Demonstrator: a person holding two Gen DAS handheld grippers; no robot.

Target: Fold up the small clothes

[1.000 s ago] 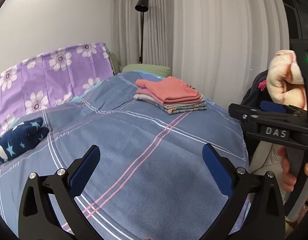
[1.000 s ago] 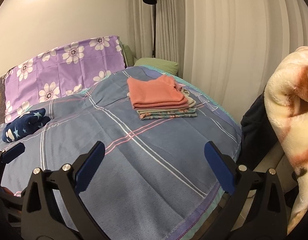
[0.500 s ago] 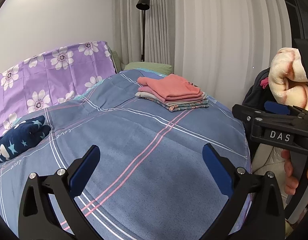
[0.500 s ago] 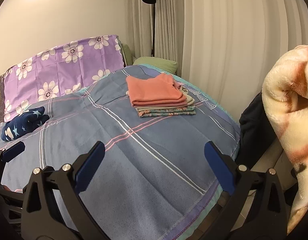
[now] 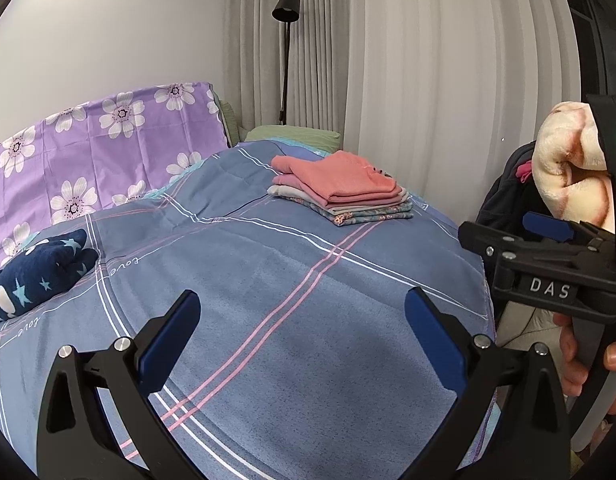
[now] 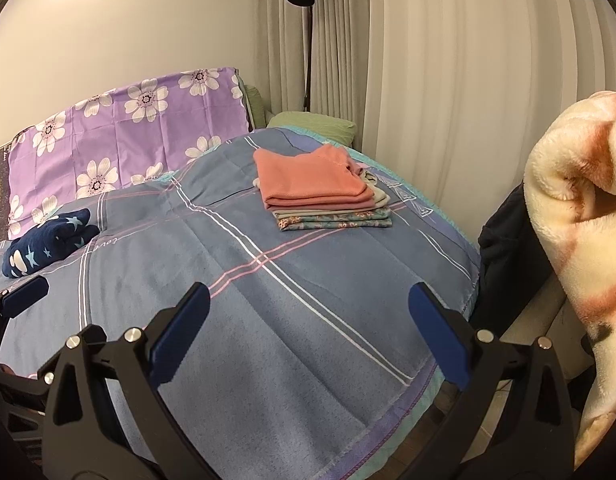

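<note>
Blue plaid bed (image 5: pixel 268 320), one folded stack (image 6: pixel 319 192), two empty grippers, one navy bundle (image 5: pixel 36 276)

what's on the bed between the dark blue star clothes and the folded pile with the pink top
Nothing: only bare blue plaid bedspread runs between the navy star garment and the folded stack. Both wrist views show it, the right most plainly.

Bed cover (image 5: pixel 268 280): woven cloth, matt, fine nap. Stack of folded clothes (image 6: pixel 319 188): soft matt cloth, top piece knit-like. Navy star-print garment (image 5: pixel 36 276): fleecy. Cream blanket (image 6: pixel 579 216): plush, deep pile. Left hand-held gripper (image 5: pixel 304 340): matt black plastic, blue pads (image 5: pixel 435 340), bright metal screws.
</note>
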